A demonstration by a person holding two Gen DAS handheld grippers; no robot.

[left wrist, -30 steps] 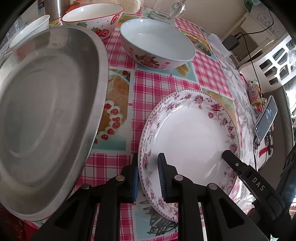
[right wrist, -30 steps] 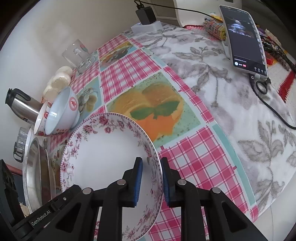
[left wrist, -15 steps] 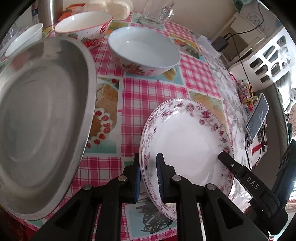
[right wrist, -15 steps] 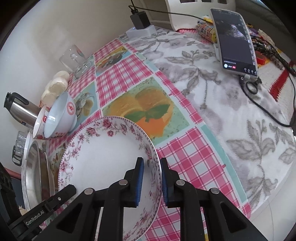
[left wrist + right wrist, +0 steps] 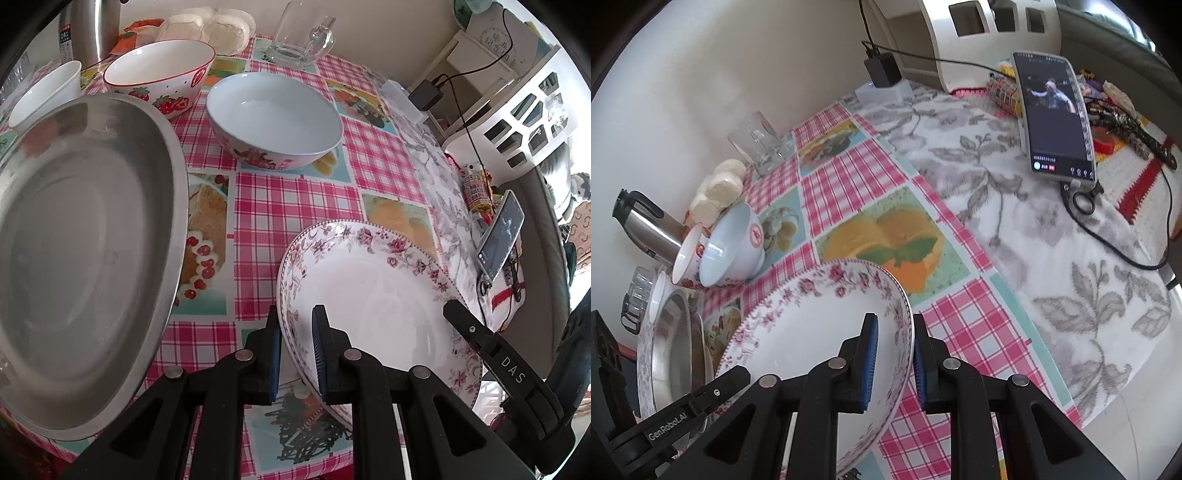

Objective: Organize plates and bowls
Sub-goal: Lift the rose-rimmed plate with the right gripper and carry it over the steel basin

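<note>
Floral plate (image 5: 373, 291) hangs tilted above the tablecloth (image 5: 295, 206), its rim pinched by your left gripper (image 5: 297, 354) and right gripper (image 5: 892, 360); level both, then lower it onto the steel tray (image 5: 81, 240).

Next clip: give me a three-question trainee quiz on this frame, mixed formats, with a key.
1. True or false: both grippers grip the rim of the floral plate.
2. Multiple choice: what lies to the left of the floral plate in the left wrist view? A) steel pan B) phone C) glass mug
3. Fill in: the bowl nearest the steel pan's far rim, the red-rimmed bowl, is printed with ____.

Key:
1. True: the left gripper and the right gripper each straddle opposite sides of its rim.
2. A
3. strawberries
</note>
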